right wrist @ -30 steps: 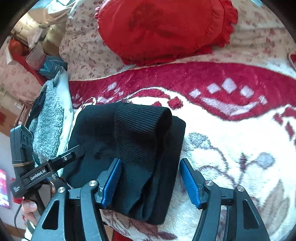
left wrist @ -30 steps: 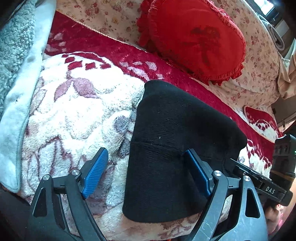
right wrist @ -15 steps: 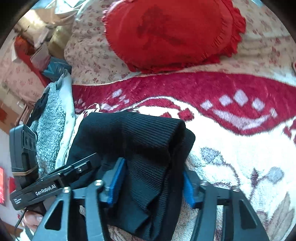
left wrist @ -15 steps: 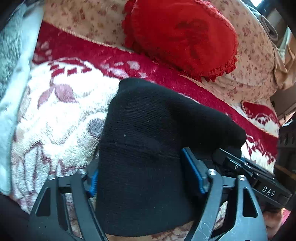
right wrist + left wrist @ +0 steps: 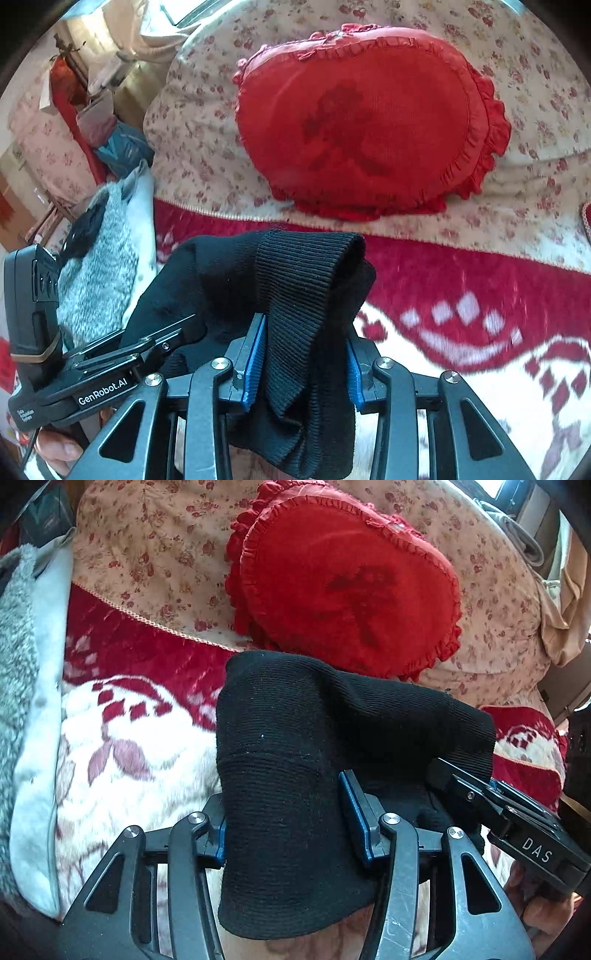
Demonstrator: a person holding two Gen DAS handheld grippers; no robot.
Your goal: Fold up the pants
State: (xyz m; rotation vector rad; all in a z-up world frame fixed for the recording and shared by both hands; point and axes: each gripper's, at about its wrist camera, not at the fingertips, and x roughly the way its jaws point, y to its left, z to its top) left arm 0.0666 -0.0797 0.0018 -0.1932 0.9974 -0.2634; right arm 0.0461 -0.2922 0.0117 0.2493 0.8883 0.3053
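The black knit pants (image 5: 295,775) are folded into a thick bundle and held up off the red and white blanket (image 5: 129,738). My left gripper (image 5: 291,823) is shut on the bundle's left end. My right gripper (image 5: 303,354) is shut on the ribbed end of the pants (image 5: 299,295). Each gripper shows in the other's view: the right one at the lower right (image 5: 517,823), the left one at the lower left (image 5: 110,373). The pants hang in a hump between them.
A red heart-shaped frilled cushion (image 5: 343,587) leans on a floral pillow (image 5: 147,550) behind the pants. A grey and white fleece (image 5: 26,701) lies along the left. Clutter stands beyond the bed's left side (image 5: 92,122).
Both grippers closed on the folded pants and lifted them off the blanket toward the cushion. The bundle now sits higher and closer to the cameras.
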